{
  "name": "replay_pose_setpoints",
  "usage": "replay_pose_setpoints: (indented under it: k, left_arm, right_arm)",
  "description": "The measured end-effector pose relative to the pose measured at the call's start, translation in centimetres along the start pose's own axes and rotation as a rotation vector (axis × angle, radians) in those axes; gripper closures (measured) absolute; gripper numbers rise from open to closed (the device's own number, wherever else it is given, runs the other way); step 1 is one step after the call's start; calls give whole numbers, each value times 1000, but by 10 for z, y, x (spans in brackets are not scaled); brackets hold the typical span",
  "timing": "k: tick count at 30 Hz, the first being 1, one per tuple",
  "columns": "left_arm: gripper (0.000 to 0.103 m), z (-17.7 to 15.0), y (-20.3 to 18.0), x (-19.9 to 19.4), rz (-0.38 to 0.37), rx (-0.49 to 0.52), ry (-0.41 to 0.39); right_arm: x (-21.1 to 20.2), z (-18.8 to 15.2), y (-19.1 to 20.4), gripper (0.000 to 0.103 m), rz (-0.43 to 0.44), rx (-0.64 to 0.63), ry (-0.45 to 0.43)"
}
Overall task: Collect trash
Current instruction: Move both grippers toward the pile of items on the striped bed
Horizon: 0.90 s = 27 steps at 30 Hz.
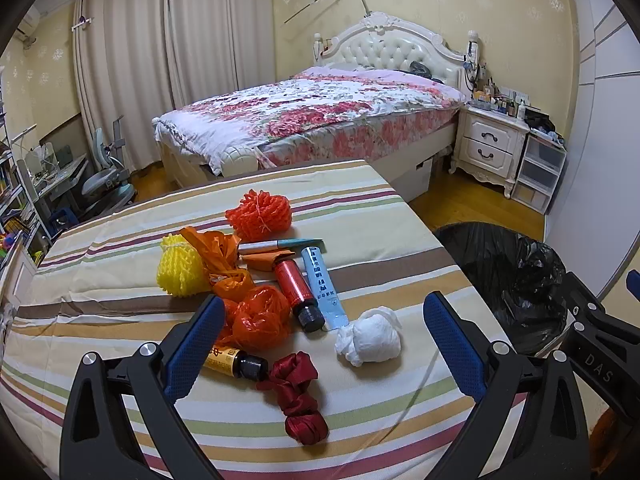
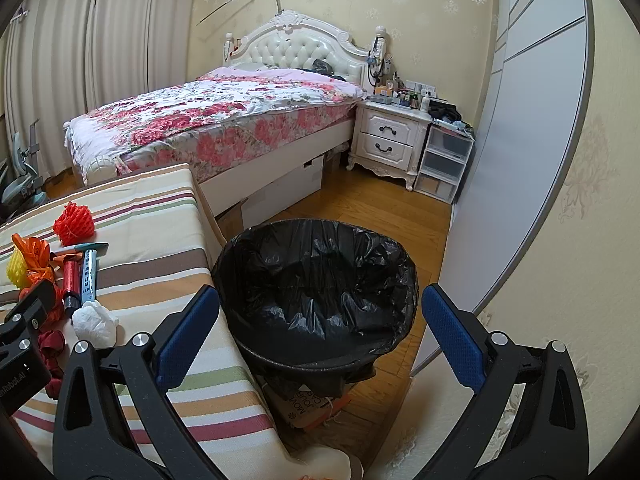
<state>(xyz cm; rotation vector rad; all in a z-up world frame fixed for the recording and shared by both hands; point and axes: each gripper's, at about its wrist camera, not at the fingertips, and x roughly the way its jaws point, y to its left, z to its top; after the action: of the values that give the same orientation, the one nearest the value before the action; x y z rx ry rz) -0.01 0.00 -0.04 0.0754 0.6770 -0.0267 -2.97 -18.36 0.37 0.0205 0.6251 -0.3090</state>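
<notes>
Barely started I'd say: black-lined trash bin looks empty, whole trash pile sits on the striped table, both grippers spread wide, holding nothing.

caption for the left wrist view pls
Open left gripper above trash on a striped table, near a white wad; black-lined bin alongside.

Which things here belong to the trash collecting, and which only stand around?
Job:
white wad
dark red ribbon
orange plastic bag
red tube
yellow foam net
trash bin

Just around:
bed
nightstand
curtains
</notes>
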Motion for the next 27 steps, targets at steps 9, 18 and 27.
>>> replay_pose_setpoints:
  k: [9,18,27]
  left_arm:
    - [6,-2,0,1,0,-2,-2]
    - [6,-2,0,1,0,-1,-1]
    - [6,-1,0,1,0,-2,-3]
  right_arm:
    - [5,-5,-2,4,-1,-2,6]
    - [5,-7,-2,4,-1,-4,9]
    - [5,-8,-1,4,-1,-7,13]
